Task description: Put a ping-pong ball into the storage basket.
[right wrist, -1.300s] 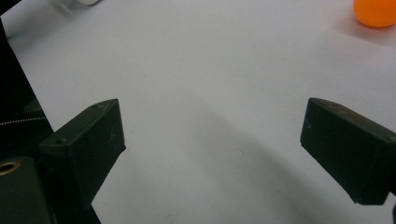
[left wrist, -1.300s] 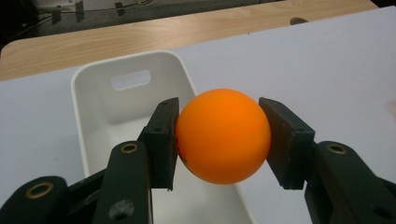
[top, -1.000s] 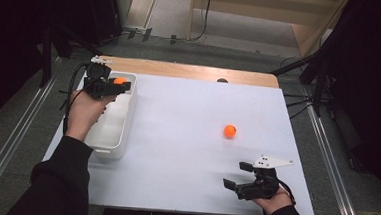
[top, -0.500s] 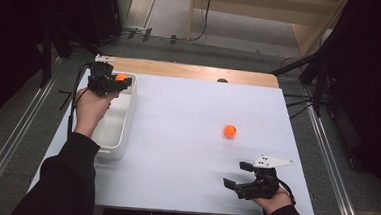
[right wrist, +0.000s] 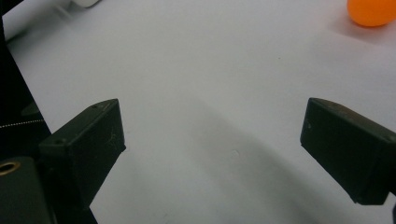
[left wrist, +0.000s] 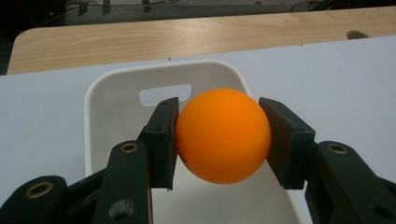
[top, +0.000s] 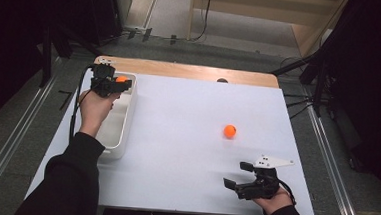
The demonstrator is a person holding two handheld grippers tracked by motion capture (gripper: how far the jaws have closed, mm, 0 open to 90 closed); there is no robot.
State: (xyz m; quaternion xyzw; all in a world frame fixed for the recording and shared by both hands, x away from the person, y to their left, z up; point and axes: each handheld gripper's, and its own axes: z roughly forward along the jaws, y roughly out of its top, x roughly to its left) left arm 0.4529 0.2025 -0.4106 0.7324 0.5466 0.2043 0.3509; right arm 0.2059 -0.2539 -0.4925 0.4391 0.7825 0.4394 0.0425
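My left gripper is shut on an orange ball, both pads pressing its sides, and hangs over the far end of a white bin at the table's left. In the high view that held ball peeks out between the jaws above the white bin. A second orange ball lies loose on the white table, right of centre; the right gripper view has that ball at its top right corner. My right gripper rests near the front right edge, jaws wide open on nothing.
The white sheet covers the table, with a wooden strip along its far edge. A dark cable trails from the left gripper. Metal rails and dark floor flank the table.
My left hand has carried the ball toward the far end of the bin and lowered it a little. The right gripper and the loose ball have stayed put.
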